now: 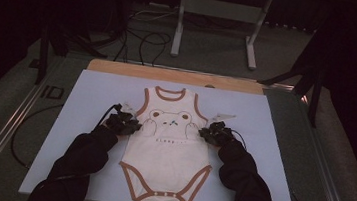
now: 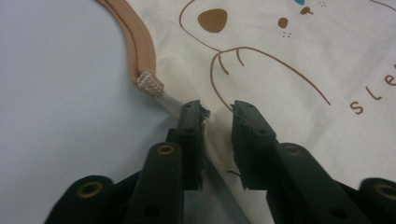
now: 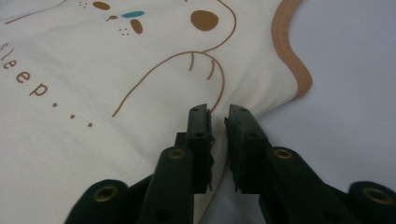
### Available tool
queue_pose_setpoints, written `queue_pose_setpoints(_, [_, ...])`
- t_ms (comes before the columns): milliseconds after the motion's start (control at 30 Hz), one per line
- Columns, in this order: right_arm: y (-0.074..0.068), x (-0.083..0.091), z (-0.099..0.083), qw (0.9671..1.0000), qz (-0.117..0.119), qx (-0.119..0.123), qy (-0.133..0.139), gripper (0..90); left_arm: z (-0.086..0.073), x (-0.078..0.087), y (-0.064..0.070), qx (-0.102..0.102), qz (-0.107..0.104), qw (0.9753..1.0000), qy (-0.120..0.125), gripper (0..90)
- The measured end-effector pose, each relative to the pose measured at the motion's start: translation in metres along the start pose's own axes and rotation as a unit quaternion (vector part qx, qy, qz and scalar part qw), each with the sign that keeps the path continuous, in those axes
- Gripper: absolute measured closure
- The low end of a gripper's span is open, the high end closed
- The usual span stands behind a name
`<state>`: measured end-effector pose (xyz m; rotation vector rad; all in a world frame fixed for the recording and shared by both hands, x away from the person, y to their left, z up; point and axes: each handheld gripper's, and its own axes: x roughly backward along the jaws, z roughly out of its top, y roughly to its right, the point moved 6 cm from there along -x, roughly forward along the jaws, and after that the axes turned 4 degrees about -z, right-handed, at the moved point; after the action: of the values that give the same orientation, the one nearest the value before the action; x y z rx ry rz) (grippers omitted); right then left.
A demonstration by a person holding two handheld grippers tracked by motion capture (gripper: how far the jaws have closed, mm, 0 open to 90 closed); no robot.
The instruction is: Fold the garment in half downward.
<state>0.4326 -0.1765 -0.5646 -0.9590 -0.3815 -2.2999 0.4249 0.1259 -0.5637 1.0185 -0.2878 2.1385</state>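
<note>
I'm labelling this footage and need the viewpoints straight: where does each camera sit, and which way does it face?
High view: above the person's side, looking forward and down on the table and bodysuit; black-sleeved forearms enter from below.
Left gripper view: rides the left claw, looking along its jaws at the bodysuit's side seam below the armhole; the jaws stand apart.
Right gripper view: rides the right claw, facing the opposite side edge; a narrow gap shows between the jaws.
Shared: all three show the bear print.

We read brown letters printed on the bodysuit (image 3: 93,93) under the bear drawing: "sleep" followed by dots in the right gripper view, "SLE" in the left gripper view.
</note>
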Motion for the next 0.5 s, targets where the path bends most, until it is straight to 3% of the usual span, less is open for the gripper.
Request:
queue_pose_setpoints(100, [-0.0018,-0.0002,0.0003,1.0,0.002,0.005,0.0,86.1,0.0012,-0.0011,0.002,0.0,-0.004,1.0,-0.003,87.5])
queue_pose_setpoints(267, [-0.0035,-0.0004,0.0018,0.9999,-0.001,0.016,-0.005,88.4,0.0032,-0.0008,0.002,0.004,-0.002,0.9999,-0.01,89.6])
queue_pose_setpoints(500, [-0.0015,0.0058,0.0066,0.9997,-0.004,0.025,0.005,88.9,0.0061,0.0072,-0.002,0.017,-0.008,0.9998,0.01,90.0])
